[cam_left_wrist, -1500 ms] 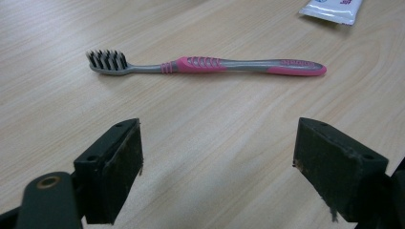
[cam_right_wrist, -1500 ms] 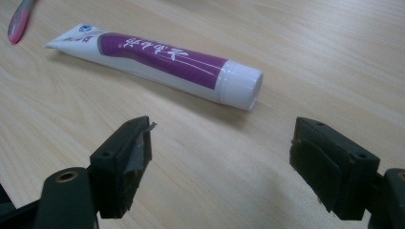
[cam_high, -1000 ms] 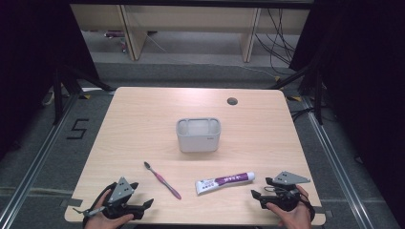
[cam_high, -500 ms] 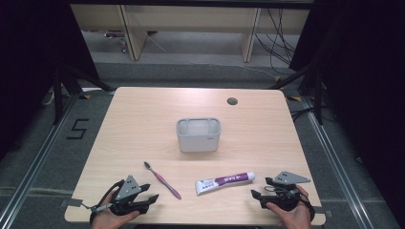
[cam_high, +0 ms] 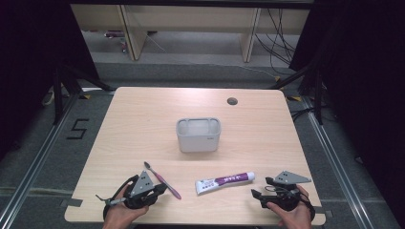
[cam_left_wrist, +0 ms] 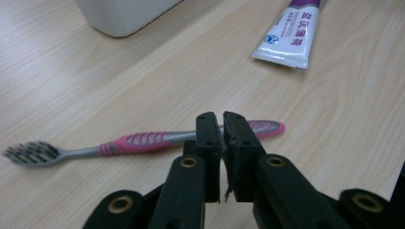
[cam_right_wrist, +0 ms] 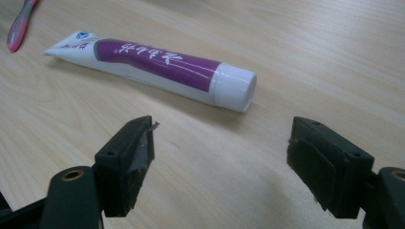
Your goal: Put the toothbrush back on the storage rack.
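A pink and grey toothbrush (cam_high: 163,179) lies at the table's front left, bristles toward the far side. My left gripper (cam_high: 160,187) sits just left of its handle end. In the left gripper view the gripper (cam_left_wrist: 222,120) is shut with nothing between the jaws, and the toothbrush (cam_left_wrist: 143,141) lies crosswise just beyond the tips. A white and purple toothpaste tube (cam_high: 224,182) lies front centre. My right gripper (cam_high: 261,187) rests right of its cap. In the right gripper view the gripper (cam_right_wrist: 224,138) stands wide open, with the tube (cam_right_wrist: 157,64) a little ahead, cap to the right.
A grey rectangular container (cam_high: 198,135) stands in the middle of the wooden table (cam_high: 143,119); its corner (cam_left_wrist: 119,14) shows in the left gripper view. A round cable hole (cam_high: 232,101) is at the far right. Shelving and cables lie beyond the table's far edge.
My left gripper has moved right and slightly forward, up to the toothbrush handle. The right gripper, toothpaste and container have stayed put.
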